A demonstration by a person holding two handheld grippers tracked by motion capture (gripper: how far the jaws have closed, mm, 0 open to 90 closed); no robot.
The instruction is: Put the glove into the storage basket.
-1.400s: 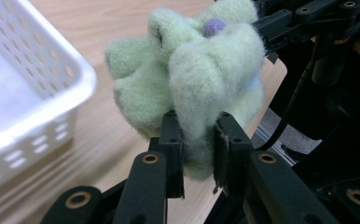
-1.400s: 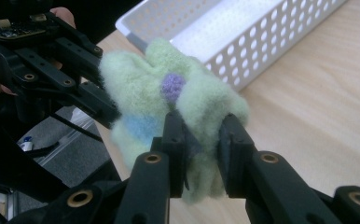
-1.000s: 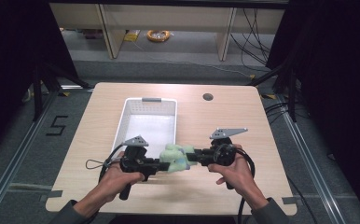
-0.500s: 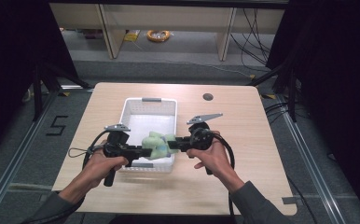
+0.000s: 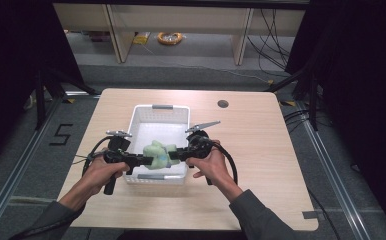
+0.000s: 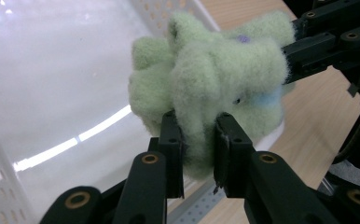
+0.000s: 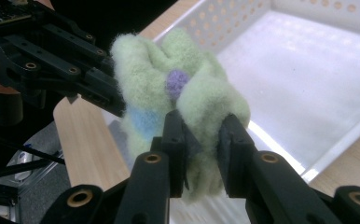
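A: Plush toy [image 5: 157, 154], pale green with a purple spot and a blue patch, is suspended between both grippers above the near end of the white basket [image 5: 160, 111]. Status?

B: Left gripper [image 6: 196, 133] is clamped on a fold of the plush; its jaws pinch the fabric on both sides. Right gripper [image 7: 203, 135] is likewise closed on a fold from the opposite side. Neither set of jaws stands wide.

A: Change since one second ago?

B: Both hands carried the toy forward and toward the table's left. It was held over bare table [image 5: 261, 130] in front of the basket's near right corner; it now hangs over the basket's near wall and floor. The grip on each side is unchanged.

A: Consequence for the work?

B: Transport appears nearly complete. Judged next step: lower slightly and release both grips so the toy drops inside.

A: Is the toy touching the basket?

B: Probably not. In the gripper views the basket floor lies beyond it, but the toy's underside is hidden, so contact with the near rim cannot be excluded.
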